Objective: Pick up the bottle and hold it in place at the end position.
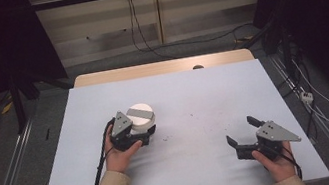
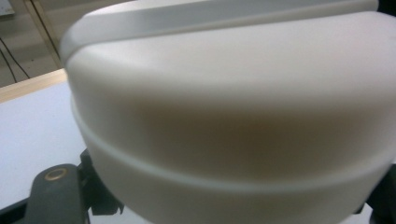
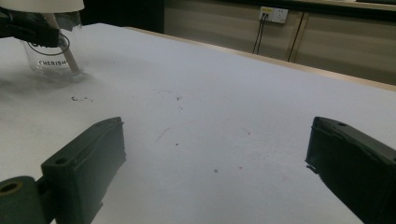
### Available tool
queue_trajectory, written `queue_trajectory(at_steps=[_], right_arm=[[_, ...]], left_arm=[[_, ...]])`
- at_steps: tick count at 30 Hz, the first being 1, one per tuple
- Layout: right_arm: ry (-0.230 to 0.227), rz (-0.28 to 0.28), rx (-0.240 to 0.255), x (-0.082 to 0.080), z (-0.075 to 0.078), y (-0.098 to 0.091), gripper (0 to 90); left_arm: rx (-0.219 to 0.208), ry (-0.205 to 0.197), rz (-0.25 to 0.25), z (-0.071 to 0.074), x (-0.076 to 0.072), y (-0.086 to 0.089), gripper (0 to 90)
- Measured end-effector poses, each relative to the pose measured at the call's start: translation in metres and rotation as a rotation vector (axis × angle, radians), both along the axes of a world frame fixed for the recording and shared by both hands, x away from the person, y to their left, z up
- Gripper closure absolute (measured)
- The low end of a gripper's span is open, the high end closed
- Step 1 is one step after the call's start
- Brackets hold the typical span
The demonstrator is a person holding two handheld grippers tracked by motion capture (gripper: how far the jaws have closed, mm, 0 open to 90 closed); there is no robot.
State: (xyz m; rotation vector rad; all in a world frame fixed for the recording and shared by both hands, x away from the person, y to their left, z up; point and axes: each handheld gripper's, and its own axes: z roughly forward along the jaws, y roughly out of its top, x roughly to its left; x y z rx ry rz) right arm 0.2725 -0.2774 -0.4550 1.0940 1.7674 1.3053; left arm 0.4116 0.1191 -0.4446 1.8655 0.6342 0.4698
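Observation:
A clear jar [image 3: 53, 56] printed with dark lettering stands on the left half of the pale mat [image 1: 193, 93], and a stick leans inside it. It carries a wide white lid [image 1: 140, 114] with a grey strap across the top. My left gripper [image 1: 145, 132] is shut on the jar just under the lid, and the lid [image 2: 233, 116] bulges close between its jaws. Far off to the right, my right gripper [image 1: 240, 129] rests near the mat's front edge. Its fingers [image 3: 84, 163] stand wide open with bare mat between them.
The mat covers a wooden table whose far edge [image 1: 163, 67] shows beyond it. Small dark specks [image 1: 197, 117] dot the mat's middle. Metal rails [image 1: 9, 174] and cables [image 1: 316, 102] run along the floor on both sides of the table.

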Motion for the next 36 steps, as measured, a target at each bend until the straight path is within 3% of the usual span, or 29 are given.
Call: queue_trajectory(at_steps=[2,6,8,14,22,36], right_arm=[[-0.006,-0.003,-0.001,0.001,0.0,-0.001,4.0],[-0.006,-0.007,0.002,0.001,0.001,-0.001,3.9],[-0.005,-0.013,0.001,0.002,0.001,-0.002,3.9],[0.002,-0.004,0.004,0.004,0.0,-0.002,4.0],[0.006,0.013,0.006,0.006,-0.001,0.0,4.0],[0.006,0.011,0.027,0.012,0.0,0.002,4.2]], left_arm=[[0.02,-0.011,-0.008,0.001,0.002,-0.003,18.5],[-0.003,0.0,-0.009,0.0,0.007,-0.008,18.5],[0.017,-0.005,-0.024,0.001,0.009,-0.009,18.5],[-0.004,0.002,-0.038,0.001,0.012,-0.015,18.5],[0.006,0.011,-0.056,0.002,0.018,-0.021,18.5],[0.01,0.021,-0.053,0.003,0.03,-0.03,18.5]])
